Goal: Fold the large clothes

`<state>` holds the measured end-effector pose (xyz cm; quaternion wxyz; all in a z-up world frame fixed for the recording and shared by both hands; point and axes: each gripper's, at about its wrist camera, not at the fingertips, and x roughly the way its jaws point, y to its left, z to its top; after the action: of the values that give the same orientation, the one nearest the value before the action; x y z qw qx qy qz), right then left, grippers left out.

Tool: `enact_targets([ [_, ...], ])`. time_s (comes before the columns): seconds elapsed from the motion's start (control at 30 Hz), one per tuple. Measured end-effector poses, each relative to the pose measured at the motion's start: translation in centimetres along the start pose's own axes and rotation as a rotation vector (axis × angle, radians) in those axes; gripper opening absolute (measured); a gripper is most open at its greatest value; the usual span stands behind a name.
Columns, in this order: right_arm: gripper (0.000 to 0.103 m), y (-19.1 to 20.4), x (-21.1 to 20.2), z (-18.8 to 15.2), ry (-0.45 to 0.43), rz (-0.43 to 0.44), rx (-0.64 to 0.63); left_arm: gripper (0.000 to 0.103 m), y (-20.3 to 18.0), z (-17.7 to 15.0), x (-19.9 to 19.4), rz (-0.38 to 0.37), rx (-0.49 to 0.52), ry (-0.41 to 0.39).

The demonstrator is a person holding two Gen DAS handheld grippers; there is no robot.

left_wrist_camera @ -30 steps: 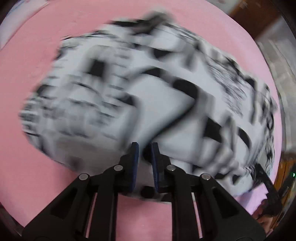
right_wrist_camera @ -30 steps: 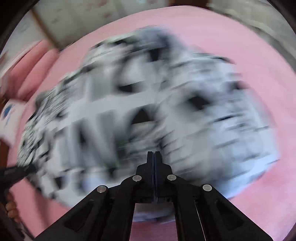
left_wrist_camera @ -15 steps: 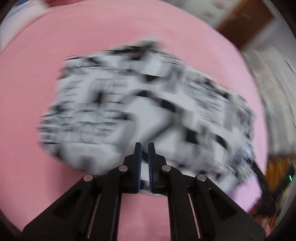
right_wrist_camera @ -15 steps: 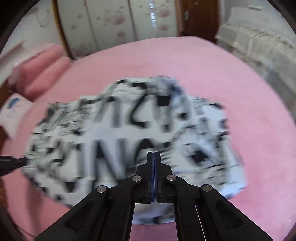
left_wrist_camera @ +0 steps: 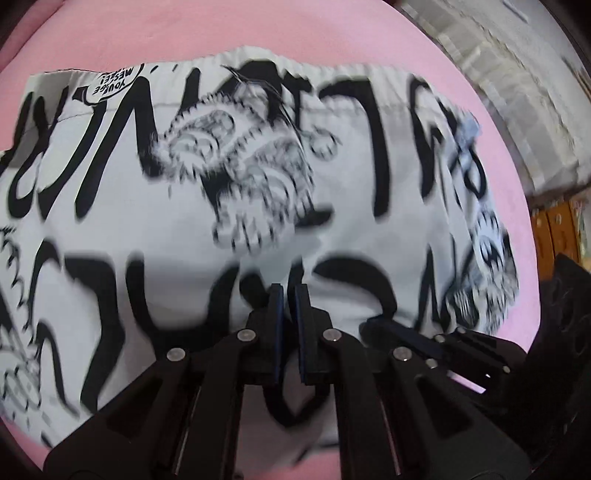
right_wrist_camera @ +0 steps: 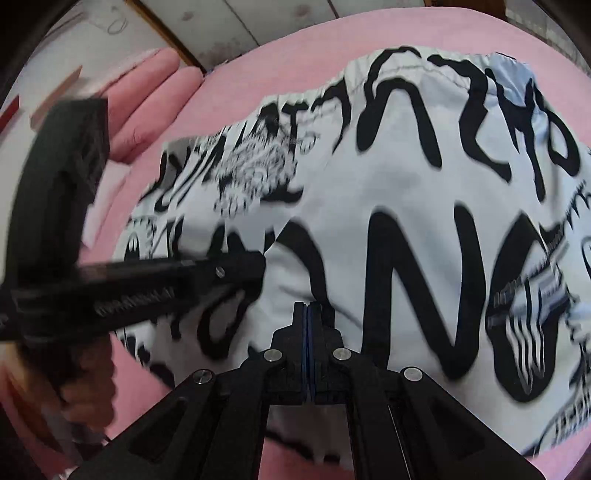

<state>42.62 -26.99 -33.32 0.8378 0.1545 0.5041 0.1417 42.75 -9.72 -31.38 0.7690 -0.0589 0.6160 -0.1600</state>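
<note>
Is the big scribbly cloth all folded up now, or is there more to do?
Partly done, it seems. The black-and-white printed garment lies as a compact, layered shape on the pink bed cover, its elastic waistband along the far edge. In hand: the left gripper and right gripper are closed at the near edge, apparently pinching cloth. Left: probably another fold and smoothing; the cloth still bulges.

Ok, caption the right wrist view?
Right gripper, fingers shut, over printed white garment on pink bed; left gripper alongside.
</note>
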Motion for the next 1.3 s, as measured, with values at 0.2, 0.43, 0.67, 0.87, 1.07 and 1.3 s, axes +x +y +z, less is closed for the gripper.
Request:
enact_targets([
  [0.2,0.0,-1.9,4.2,6.4,-0.055,-0.045,-0.028,0.001,3.1,4.0,1.5,-0.05,-0.171,-0.092],
  [0.43,0.0,-5.2,3.6,8.1,-0.043,0.068,0.012,0.001,6.3,5.9,0.4,0.097,-0.237,-0.217],
  [0.67,0.0,-11.7,0.1,9.7,-0.116,-0.116,0.069,0.001,11.2,7.0,-0.9,0.257,-0.313,-0.258],
  [0.87,0.0,-18.3,-3.4,9.6,-0.192,-0.334,0.239,0.001,14.9,5.7,-2.4,0.356,-0.414,-0.279],
  [1.07,0.0,-14.4,-6.0,8.8,-0.248,-0.429,0.114,0.001,16.9,4.3,-5.0,0.427,-0.491,-0.269],
  [1.3,0.0,-3.5,-3.5,6.2,-0.13,-0.006,0.003,0.001,8.9,0.3,-7.1,0.076,-0.38,-0.206],
])
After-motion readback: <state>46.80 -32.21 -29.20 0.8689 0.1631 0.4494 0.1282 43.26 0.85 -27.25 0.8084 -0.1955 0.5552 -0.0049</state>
